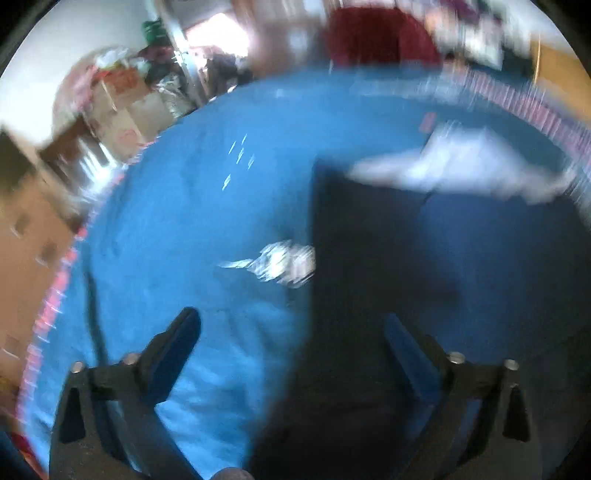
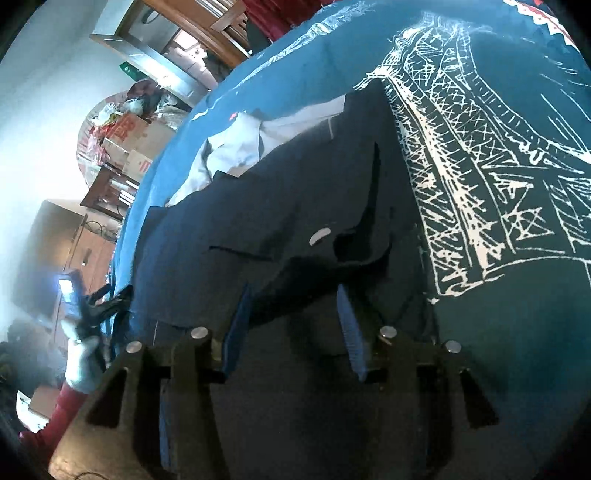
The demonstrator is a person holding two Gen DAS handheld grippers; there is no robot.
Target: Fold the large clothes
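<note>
Dark navy garment (image 2: 295, 206) lies spread flat, pale lining exposed at its far end

Left wrist view: high, blurred, looking down the blue bedspread (image 1: 177, 206). Right wrist view: close over the dark garment (image 2: 280, 206) — both share them.

**roomwatcher:** ok so what's actually in this room? I see a white wall (image 2: 40, 122) on the left and a big blue bedspread (image 1: 192, 206) filling most of both views.

**lurker22:** yeah, with white line drawings (image 2: 476, 177) printed on it toward the right edge. Past its far-left edge there are stacked cardboard boxes (image 2: 135, 146) with red lettering, plus a pile of bags on top.

**roomwatcher:** wooden furniture (image 2: 205, 31) at the far side too, and a brown cabinet (image 2: 79, 245) on the left.

**lurker22:** bright light (image 1: 218, 37) blows out a spot at the back in the left view. Something dark red (image 1: 380, 35) beside it, too blurry to tell.
</note>
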